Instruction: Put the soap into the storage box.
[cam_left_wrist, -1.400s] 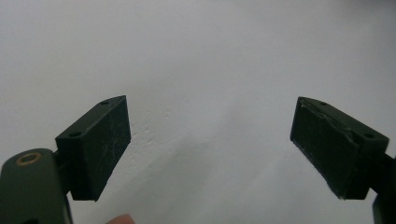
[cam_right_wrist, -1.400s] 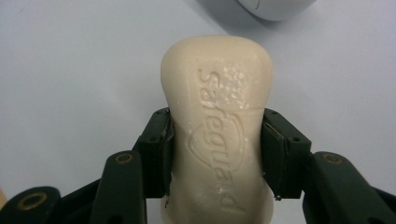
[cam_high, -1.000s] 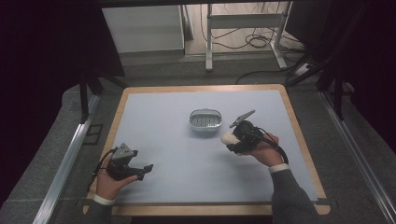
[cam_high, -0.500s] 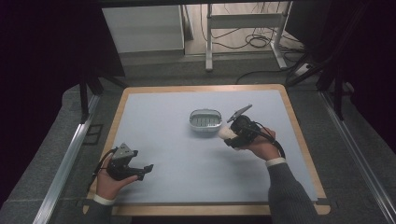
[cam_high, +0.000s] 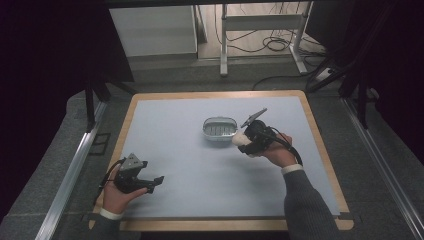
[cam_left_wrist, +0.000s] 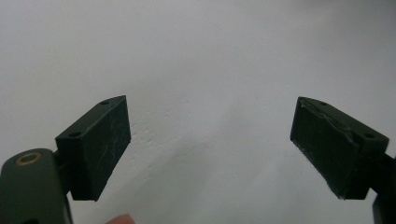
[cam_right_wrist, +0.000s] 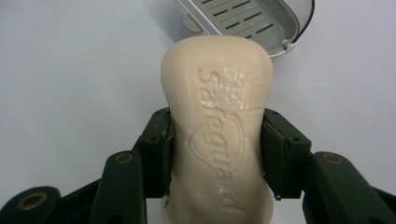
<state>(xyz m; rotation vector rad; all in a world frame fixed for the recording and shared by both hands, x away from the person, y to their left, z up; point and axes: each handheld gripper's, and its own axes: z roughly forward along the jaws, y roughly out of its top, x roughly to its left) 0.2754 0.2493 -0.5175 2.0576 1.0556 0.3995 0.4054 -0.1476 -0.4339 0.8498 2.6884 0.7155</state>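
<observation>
The right tongs (cam_right_wrist: 217, 154) hold a cream bar of soap (cam_right_wrist: 217, 126) between the two black pads, which press on its narrow waist from both sides. The word stamped on the bar faces up to the camera. Just beyond the tip of the soap stands a small grey soap dish (cam_high: 220, 128) with a slotted bottom, near but apart from it. The left tongs (cam_high: 150, 182) are wide open with nothing between them, low over the pale counter (cam_high: 175, 145), well apart from the dish.
</observation>
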